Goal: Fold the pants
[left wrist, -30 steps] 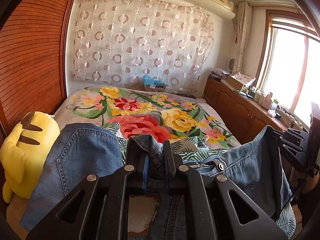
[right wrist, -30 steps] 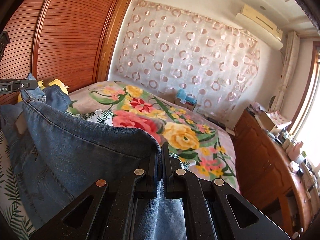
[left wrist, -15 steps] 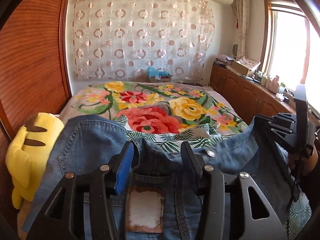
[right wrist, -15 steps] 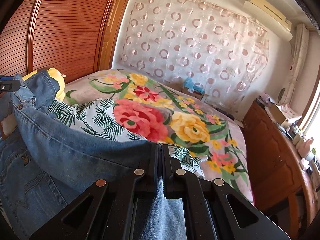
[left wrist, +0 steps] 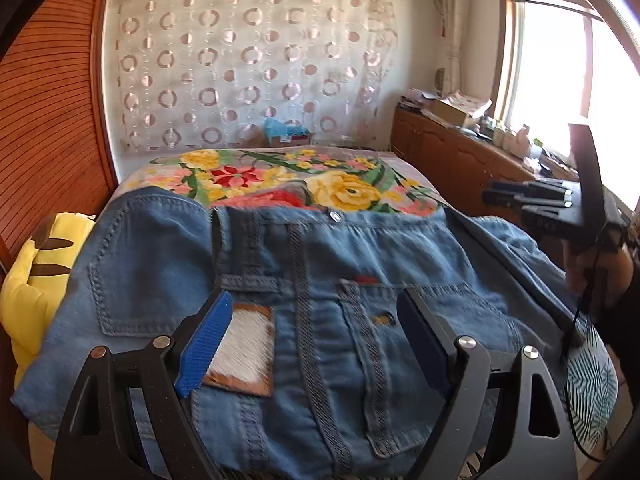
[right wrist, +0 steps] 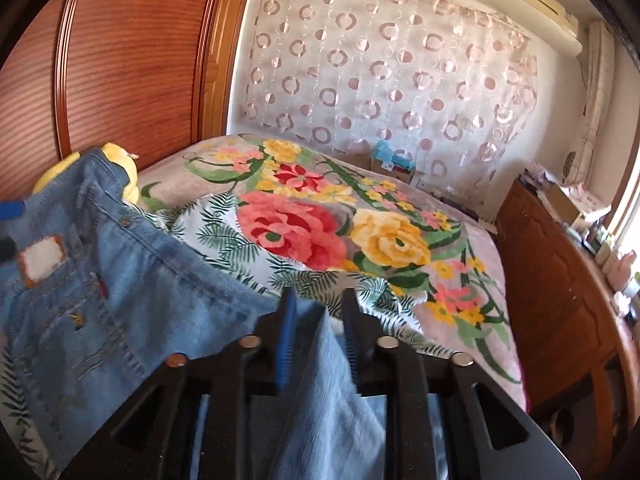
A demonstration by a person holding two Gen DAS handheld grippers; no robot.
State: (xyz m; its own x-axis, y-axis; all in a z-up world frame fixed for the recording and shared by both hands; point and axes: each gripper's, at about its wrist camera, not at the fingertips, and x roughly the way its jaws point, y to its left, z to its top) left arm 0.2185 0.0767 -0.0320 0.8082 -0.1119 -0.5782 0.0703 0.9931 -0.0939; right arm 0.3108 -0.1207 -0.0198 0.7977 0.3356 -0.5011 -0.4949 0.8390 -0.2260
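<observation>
The left wrist view looks straight down on the jeans [left wrist: 304, 308]: the waistband with its metal button, a back pocket on each side, and a leather patch [left wrist: 244, 348] near the blue pad of the left gripper [left wrist: 316, 320]. That gripper's fingers are spread wide above the denim, and nothing lies between the pads. At the right edge of this view the right gripper [left wrist: 528, 200] shows from the side, blurred, with a hand behind it.

The right wrist view shows what the other cannot: a strip of denim runs up between the right gripper's [right wrist: 316, 308] fingers, which stand a little apart. Motion blur hides whether the pads still press the cloth. From there the jeans [right wrist: 100, 280] spread toward the left edge of the frame, patch up, over a fern-print cloth [right wrist: 224, 236] on the near end of the bed [right wrist: 472, 300].

A yellow plush [left wrist: 36, 280] sits at the bed's left edge, partly covered by the jeans. The legs are cut off at the bottom of both views, so how they lie cannot be made out.
</observation>
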